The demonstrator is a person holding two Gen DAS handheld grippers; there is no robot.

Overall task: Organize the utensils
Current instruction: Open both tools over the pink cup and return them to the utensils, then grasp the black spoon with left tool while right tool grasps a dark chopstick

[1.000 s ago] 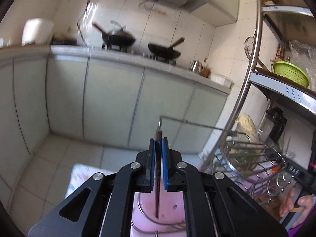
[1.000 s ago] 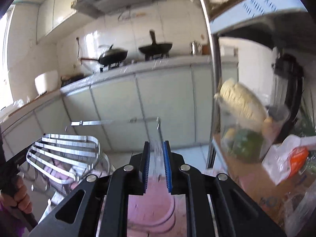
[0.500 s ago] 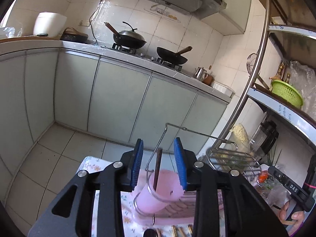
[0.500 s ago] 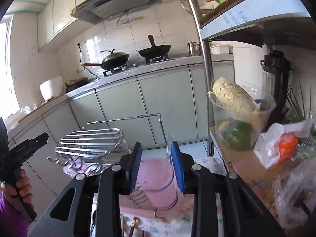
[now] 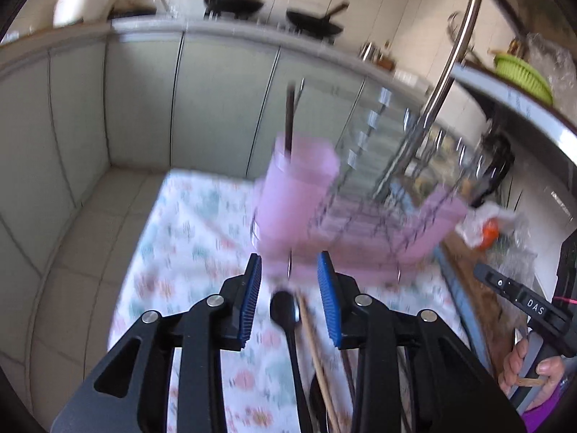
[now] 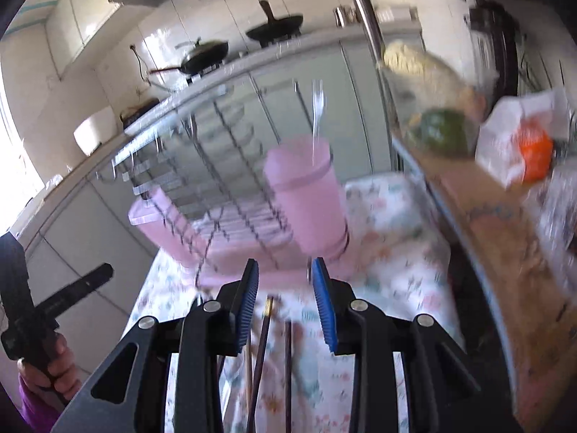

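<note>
A pink utensil cup (image 5: pixel 297 195) hangs at the end of a wire dish rack (image 5: pixel 368 195) with a pink tray; a dark stick (image 5: pixel 288 119) stands in the cup. My left gripper (image 5: pixel 290 288) is open and empty, pulled back, above a black spoon (image 5: pixel 285 312) and wooden chopsticks (image 5: pixel 317 346) on the floral cloth. In the right wrist view the cup (image 6: pixel 306 198) holds a clear utensil (image 6: pixel 317 115). My right gripper (image 6: pixel 285 288) is open and empty above dark chopsticks (image 6: pixel 263 346). Both views are motion-blurred.
The floral cloth (image 5: pixel 187 238) covers the table. A metal shelf post (image 5: pixel 447 57) and a shelf with bagged food (image 6: pixel 523 144) stand to the right. Kitchen cabinets and a stove with woks lie behind. The other hand-held gripper (image 5: pixel 523 303) shows at the right edge.
Both grippers let go of their utensils into the pink cup, opened, and drew back and tilted down. The loose utensils on the cloth have come into view.
</note>
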